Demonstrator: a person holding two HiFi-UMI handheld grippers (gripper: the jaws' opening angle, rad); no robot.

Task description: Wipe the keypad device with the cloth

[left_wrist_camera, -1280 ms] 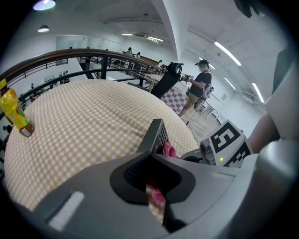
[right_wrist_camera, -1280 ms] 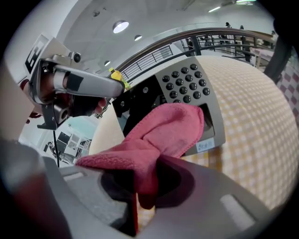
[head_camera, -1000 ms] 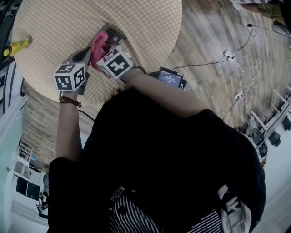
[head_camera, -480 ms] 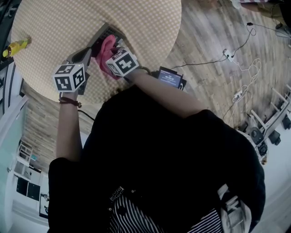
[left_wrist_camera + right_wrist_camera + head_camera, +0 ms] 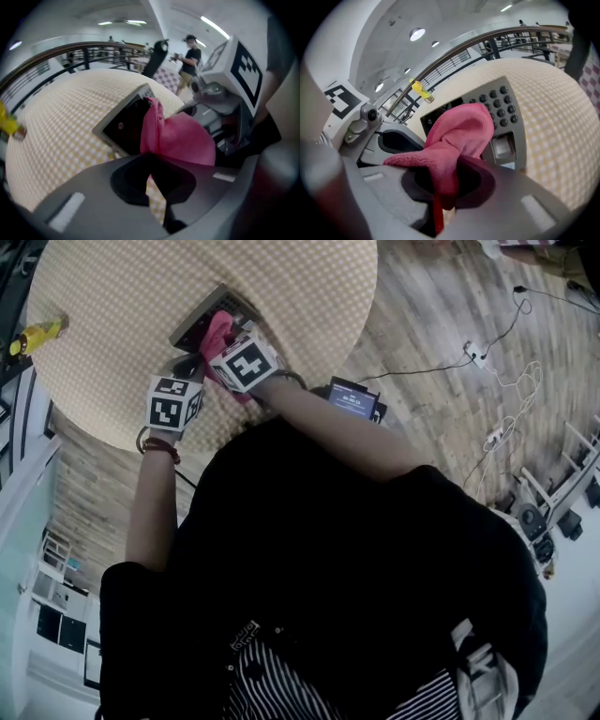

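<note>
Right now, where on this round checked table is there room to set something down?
Bare: the round checked table beyond the grey keypad device, and the stretch between that device and the small yellow object at the left edge. Crowded: the near edge, where left gripper, right gripper and pink cloth meet the device.

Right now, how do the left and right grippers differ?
The right gripper's jaws are shut on the pink cloth; the left gripper's jaws stand slightly apart with nothing between them. The right gripper holds the cloth against the keypad device; the left gripper hangs short of the device, over the checked table and nearer its edge. Both point at the device, and each carries a marker cube.
</note>
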